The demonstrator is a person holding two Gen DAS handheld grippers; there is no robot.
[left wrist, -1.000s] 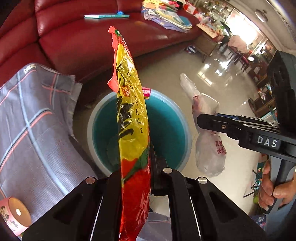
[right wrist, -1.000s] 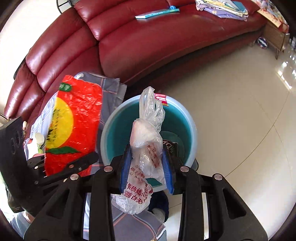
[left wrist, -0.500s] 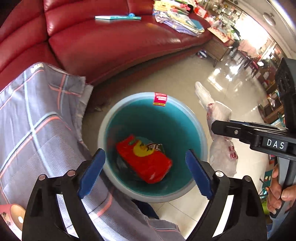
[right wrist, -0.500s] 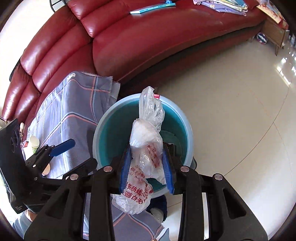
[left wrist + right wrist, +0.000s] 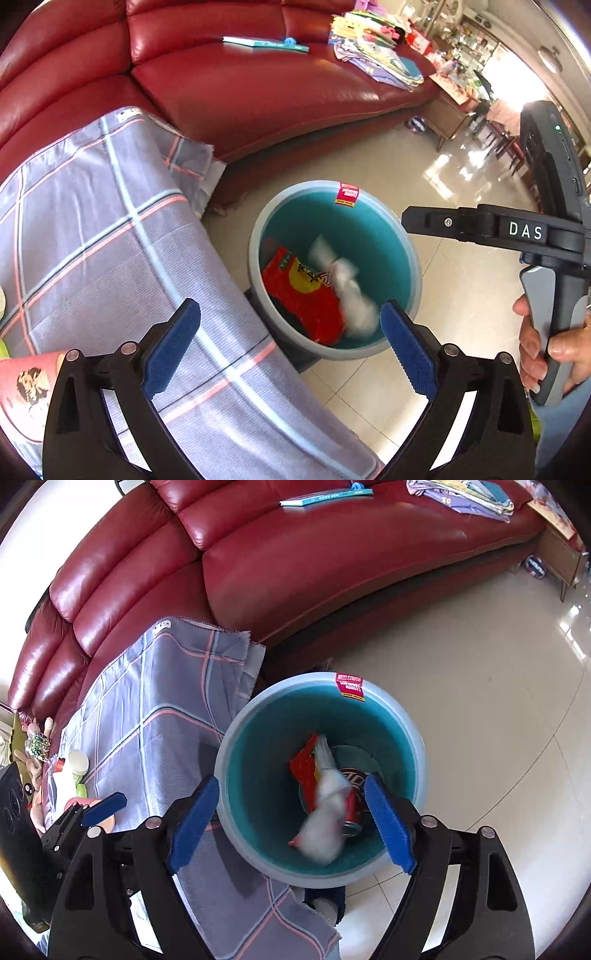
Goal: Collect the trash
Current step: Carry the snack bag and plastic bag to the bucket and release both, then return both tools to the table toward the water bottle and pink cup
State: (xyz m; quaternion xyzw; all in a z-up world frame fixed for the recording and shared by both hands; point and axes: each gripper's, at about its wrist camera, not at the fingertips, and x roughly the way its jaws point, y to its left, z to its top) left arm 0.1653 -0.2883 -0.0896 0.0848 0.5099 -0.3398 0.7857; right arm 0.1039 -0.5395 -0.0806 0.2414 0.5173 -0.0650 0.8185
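Teal bin [image 5: 413, 738]: red snack wrapper [image 5: 303, 295], clear plastic bag [image 5: 325, 834] (blurred), red can [image 5: 352, 797]. Left hand-held gripper [image 5: 291, 347] and right hand-held gripper [image 5: 291, 823]: jaws opening wide, nothing between them.

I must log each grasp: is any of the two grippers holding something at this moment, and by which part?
Nothing is held. Both the left gripper and right gripper are opening with nothing between them; the white plastic bag is inside the teal bin.

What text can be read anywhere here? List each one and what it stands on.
"DAS": white letters on the right gripper body.
Red sticker on the teal bin rim: print too small to read.
Red snack wrapper in the bin: lettering blurred.
Red can in the bin: white script, unreadable.
Book on the sofa: cover text too small.
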